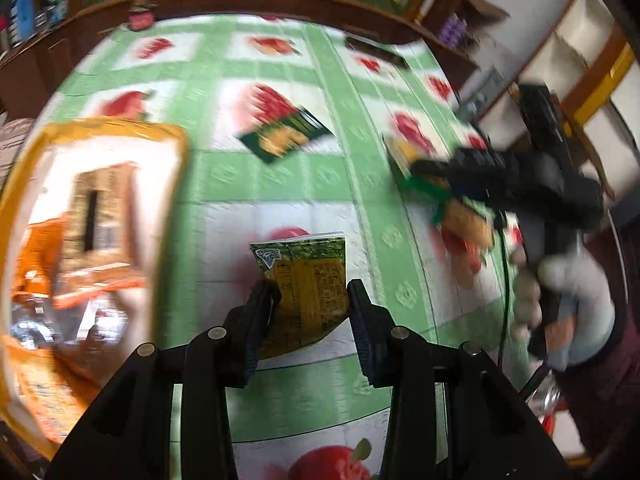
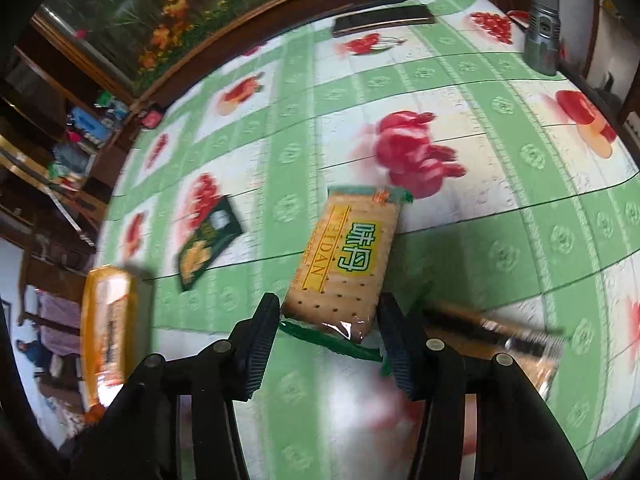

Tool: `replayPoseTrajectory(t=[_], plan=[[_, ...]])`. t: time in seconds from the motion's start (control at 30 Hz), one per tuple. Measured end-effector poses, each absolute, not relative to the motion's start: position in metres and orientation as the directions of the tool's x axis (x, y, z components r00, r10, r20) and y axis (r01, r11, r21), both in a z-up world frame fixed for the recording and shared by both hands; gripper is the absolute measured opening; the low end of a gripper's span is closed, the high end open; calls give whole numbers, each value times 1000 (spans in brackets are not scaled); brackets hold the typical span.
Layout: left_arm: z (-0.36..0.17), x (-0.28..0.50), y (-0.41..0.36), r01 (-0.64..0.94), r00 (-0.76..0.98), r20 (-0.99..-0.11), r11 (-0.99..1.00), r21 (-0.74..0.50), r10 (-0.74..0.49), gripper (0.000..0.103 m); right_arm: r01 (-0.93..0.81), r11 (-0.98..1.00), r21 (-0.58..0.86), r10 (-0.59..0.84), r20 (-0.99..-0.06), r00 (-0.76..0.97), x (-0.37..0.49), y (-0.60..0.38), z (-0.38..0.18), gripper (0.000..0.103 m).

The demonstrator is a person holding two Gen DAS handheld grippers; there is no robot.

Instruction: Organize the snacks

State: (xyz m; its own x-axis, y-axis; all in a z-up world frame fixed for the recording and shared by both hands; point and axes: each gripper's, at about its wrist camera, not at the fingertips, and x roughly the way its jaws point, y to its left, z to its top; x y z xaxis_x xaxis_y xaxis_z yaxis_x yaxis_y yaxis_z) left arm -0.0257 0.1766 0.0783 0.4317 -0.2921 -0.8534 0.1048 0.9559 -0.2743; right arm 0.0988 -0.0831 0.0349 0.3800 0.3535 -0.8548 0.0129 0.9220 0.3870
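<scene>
My left gripper is shut on a green-and-yellow snack packet and holds it above the tablecloth. My right gripper is shut on a cracker pack with a green logo, lifted over the table; it also shows in the left wrist view, blurred. A dark green snack packet lies flat mid-table, and shows in the right wrist view. An orange-rimmed bin holding orange packets stands at the left, and shows in the right wrist view.
The table has a green tablecloth printed with red fruit. A dark phone lies at the far edge. A grey metal flask stands far right. Another brown packet lies under my right gripper. Wooden shelves surround the table.
</scene>
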Motion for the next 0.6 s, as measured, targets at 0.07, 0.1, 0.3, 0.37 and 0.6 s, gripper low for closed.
replayPoseTrajectory(t=[0.07,0.1,0.3,0.37,0.6], plan=[[85,-28,197,74,449,-848,958,-279,-281,37,-21,908,418,394,-838,379,92,-71,45,44],[87,-28,208,54,458,-846,958,-281,-273,37,-37,904,426,407,-832,377,90,-65,50,8],[86,-31,257,-41,480,-840,949,-311,-255,37,-129,901,414,431,-827,360,82,-13,65,7],[88,-36,267,-39,485,-835,948,-317,-259,37,-64,918,392,383,-830,406,82,-20,66,17],[89,-36,296,-53,500,-829,947,-318,-251,37,67,862,502,459,-830,317,88,-22,41,56]])
